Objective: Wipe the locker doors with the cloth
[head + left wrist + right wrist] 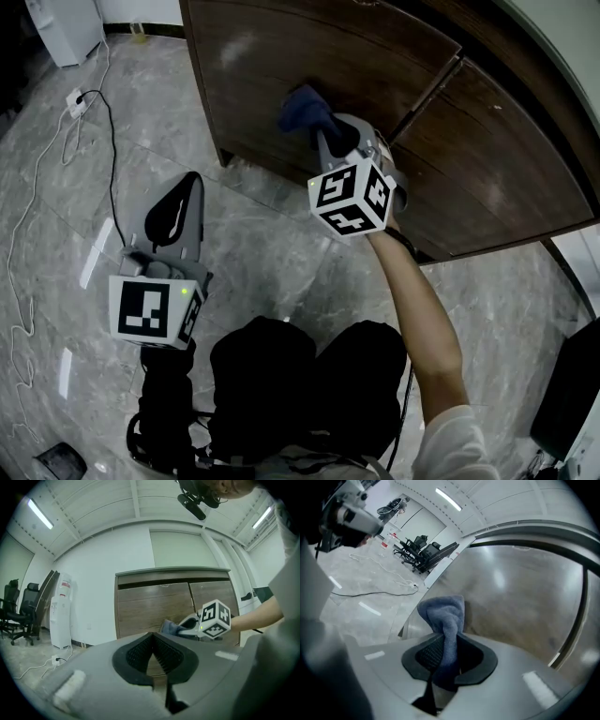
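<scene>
Where the grey marble-pattern floor (56, 244) fills the left of the head view, a thin black cable (111, 131) runs from a white socket block (77, 98). To the right of the cable, the left gripper (187, 187) is held over the floor, well apart from the locker. In the left gripper view, its jaws (151, 639) are together at the tips with nothing between them.

The dark brown wooden locker stands further right. A dark blue terry cloth (305, 111) lies against the left locker door (281, 56), near the vertical seam between the two doors. The right gripper (323, 131) is clamped on this cloth. In the right gripper view, the cloth (443, 616) passes between the ribbed black pads (429, 651), and its bunched free end projects beyond the jaw tips (445, 656) toward the door surface (520, 602).

The person's bare forearm (422, 309) extends from the right gripper toward the lower right. The right locker door (497, 159) carries neither cloth nor gripper.
</scene>
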Demonstrator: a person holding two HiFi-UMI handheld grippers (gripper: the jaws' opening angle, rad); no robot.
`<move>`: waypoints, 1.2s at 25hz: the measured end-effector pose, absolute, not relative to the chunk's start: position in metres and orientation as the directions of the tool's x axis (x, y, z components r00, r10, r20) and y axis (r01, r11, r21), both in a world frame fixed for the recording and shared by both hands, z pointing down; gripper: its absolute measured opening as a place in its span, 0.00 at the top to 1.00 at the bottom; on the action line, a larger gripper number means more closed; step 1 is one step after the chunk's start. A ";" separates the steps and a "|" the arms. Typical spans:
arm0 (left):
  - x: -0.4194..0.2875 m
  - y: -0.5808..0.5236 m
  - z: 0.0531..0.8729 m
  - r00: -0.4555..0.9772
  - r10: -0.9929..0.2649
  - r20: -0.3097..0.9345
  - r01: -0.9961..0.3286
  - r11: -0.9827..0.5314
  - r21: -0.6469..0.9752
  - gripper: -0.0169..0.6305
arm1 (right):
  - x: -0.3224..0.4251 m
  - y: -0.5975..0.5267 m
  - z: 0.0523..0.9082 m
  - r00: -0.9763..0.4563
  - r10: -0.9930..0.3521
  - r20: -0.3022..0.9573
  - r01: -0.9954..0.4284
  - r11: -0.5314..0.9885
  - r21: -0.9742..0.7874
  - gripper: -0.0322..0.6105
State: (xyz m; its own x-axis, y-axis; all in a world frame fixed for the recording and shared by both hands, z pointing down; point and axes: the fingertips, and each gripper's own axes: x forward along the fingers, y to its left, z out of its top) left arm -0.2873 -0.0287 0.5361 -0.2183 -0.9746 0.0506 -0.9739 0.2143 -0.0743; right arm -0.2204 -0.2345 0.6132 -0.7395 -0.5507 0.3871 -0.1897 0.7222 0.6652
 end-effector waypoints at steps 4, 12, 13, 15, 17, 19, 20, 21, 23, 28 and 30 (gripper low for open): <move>-0.289 -0.028 0.536 -0.217 -0.975 0.056 -0.974 0.212 -0.080 0.97 | -0.229 -0.235 0.551 -0.766 -0.557 0.321 -0.223 0.699 0.680 0.84; -0.309 -0.014 0.525 -0.269 -0.962 0.046 -0.960 0.264 -0.097 0.97 | -0.247 -0.230 0.447 -0.817 -0.547 0.182 -0.265 0.636 0.725 0.84; -0.313 -0.010 0.522 -0.280 -0.959 0.041 -0.956 0.275 -0.100 0.97 | -0.248 -0.230 0.439 -0.819 -0.549 0.166 -0.275 0.629 0.727 0.84; -0.320 -0.005 0.517 -0.300 -0.953 0.035 -0.950 0.295 -0.106 0.97 | -0.250 -0.230 0.427 -0.822 -0.552 0.144 -0.291 0.622 0.727 0.84; -0.326 0.001 0.518 -0.317 -0.948 0.034 -0.944 0.312 -0.106 0.97 | -0.252 -0.230 0.424 -0.823 -0.554 0.129 -0.300 0.615 0.729 0.84; -0.331 0.006 0.520 -0.329 -0.944 0.038 -0.941 0.324 -0.102 0.97 | -0.256 -0.228 0.429 -0.821 -0.558 0.120 -0.301 0.603 0.739 0.84; -0.333 0.007 0.522 -0.332 -0.942 0.040 -0.940 0.327 -0.100 0.97 | -0.258 -0.227 0.434 -0.820 -0.559 0.124 -0.298 0.601 0.742 0.84; -0.334 0.009 0.524 -0.334 -0.942 0.042 -0.939 0.329 -0.097 0.97 | -0.260 -0.227 0.441 -0.816 -0.562 0.133 -0.294 0.604 0.741 0.84; -0.336 0.011 0.529 -0.335 -0.941 0.048 -0.939 0.330 -0.092 0.97 | -0.268 -0.226 0.460 -0.809 -0.567 0.158 -0.283 0.610 0.740 0.84; -0.342 0.016 0.539 -0.340 -0.938 0.062 -0.939 0.335 -0.083 0.97 | -0.293 -0.221 0.525 -0.801 -0.550 0.234 -0.206 0.622 0.755 0.84; -0.346 0.019 0.543 -0.346 -0.936 0.070 -0.937 0.340 -0.081 0.97 | -0.301 -0.219 0.553 -0.795 -0.543 0.270 -0.172 0.629 0.758 0.84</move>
